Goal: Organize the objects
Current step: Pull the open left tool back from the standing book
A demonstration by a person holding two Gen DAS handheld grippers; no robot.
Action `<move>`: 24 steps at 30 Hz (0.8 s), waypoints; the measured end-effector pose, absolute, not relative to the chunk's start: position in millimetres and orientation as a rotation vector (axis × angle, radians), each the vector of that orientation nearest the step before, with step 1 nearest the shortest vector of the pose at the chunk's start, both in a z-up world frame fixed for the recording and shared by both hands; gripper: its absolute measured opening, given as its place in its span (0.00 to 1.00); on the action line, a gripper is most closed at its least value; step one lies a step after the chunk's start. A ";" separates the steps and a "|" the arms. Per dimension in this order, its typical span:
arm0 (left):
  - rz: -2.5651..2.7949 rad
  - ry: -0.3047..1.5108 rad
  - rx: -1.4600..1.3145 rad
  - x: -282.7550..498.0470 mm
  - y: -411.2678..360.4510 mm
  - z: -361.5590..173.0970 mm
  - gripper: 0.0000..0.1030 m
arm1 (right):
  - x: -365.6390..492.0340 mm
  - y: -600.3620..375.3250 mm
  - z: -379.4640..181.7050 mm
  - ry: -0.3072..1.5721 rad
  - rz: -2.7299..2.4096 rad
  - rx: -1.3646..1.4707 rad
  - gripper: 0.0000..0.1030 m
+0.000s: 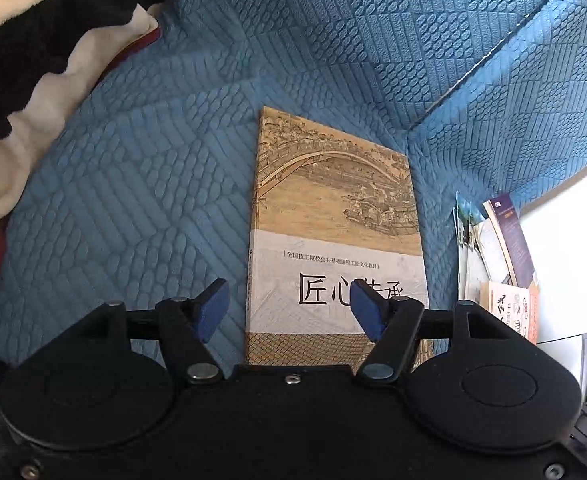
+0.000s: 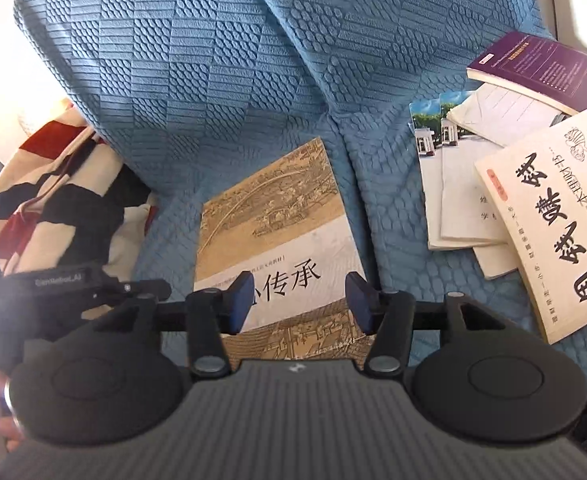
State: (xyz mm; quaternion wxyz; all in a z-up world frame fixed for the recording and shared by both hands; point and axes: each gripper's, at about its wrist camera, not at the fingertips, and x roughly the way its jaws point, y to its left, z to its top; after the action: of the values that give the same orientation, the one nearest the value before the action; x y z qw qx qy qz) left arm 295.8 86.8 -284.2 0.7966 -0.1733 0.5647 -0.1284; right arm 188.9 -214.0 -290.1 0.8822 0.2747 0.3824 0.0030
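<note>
A blue quilted textured sofa (image 2: 221,80) carries everything. A tan paperback book with an old bridge painting (image 2: 281,236) lies flat and alone on the seat, apparently set apart for sorting. Right of it, a loose pile of booklets (image 2: 493,184) overlaps untidily. The left gripper (image 1: 289,308) and right gripper (image 2: 299,300) hover over the book's near edge, jaws spread, grasping nothing.

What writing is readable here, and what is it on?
"匠心传承": title of the tan book.
"全国技工院校公共基础课程工匠文化教材": small line above that title.
"GenRobot_AI": apparently, on the left gripper.
Cream book: large upside-down characters, not surely readable.
Purple book: too small.
</note>
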 end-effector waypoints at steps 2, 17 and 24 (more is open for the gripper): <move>-0.290 1.226 -0.391 297.9 87.2 -288.3 0.57 | 191.2 -210.1 -287.8 0.794 0.000 0.528 0.53; -0.261 1.307 -0.288 295.0 65.0 -318.3 0.44 | 214.4 -187.8 -326.4 0.910 -0.027 0.268 0.43; -0.270 1.298 -0.237 292.5 60.4 -317.0 0.45 | 211.7 -187.7 -327.0 0.914 -0.024 0.265 0.33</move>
State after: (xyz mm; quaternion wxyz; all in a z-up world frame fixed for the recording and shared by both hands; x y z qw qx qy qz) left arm 292.5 60.4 -317.0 0.7817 -0.1099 0.6011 -0.1248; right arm 211.7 -187.7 -327.0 0.8889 0.1276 0.4398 -0.0114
